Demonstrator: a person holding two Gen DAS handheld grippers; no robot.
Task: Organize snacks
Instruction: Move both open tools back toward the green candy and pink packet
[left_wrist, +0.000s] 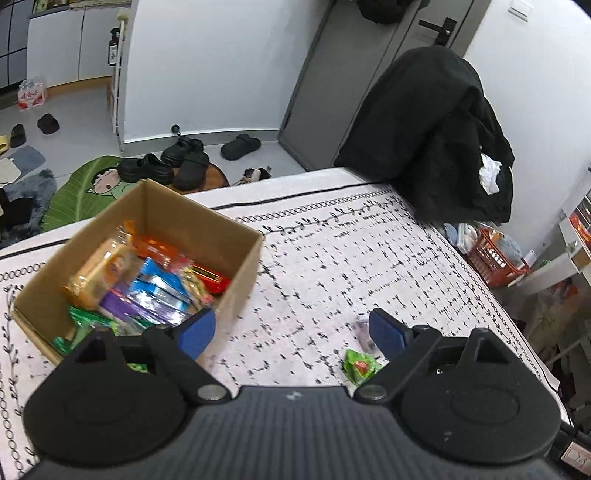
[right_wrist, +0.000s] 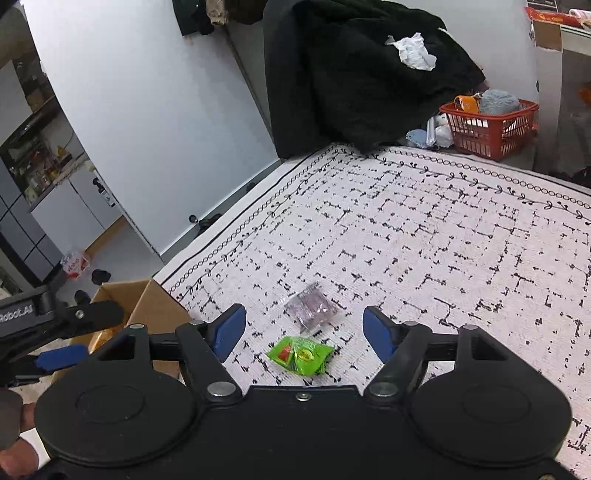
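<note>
We work over a table spread with a white cloth (right_wrist: 424, 240) printed in broken black grid lines and edged by a chain-and-leaf border. Beyond the cloth's far edge a black coat (right_wrist: 354, 74) is draped over a chair, with a crumpled white tissue (right_wrist: 413, 51) lying on it. To the right of the coat a red basket (right_wrist: 487, 129) stands on the floor. Past the cloth's left edge we see black clogs (left_wrist: 173, 162) on a green leaf-shaped mat (left_wrist: 81, 188), a grey door (left_wrist: 354, 74) and white walls.

A cardboard box (left_wrist: 229, 236) sits open on the cloth near its left border, filled with snack packets in orange, blue, purple, red and green. Right of the box, two snacks lie loose on the cloth: a bright green packet (right_wrist: 301, 354) with a red and yellow print, and just beyond it, nearly touching, a clear wrapper (right_wrist: 312, 306) with a dull purplish content.

Our left gripper (left_wrist: 291, 328) hangs beside the box, its blue pads spread wide with nothing between them. Our right gripper (right_wrist: 304, 332) hovers above the green packet, fingers equally wide apart and empty.
</note>
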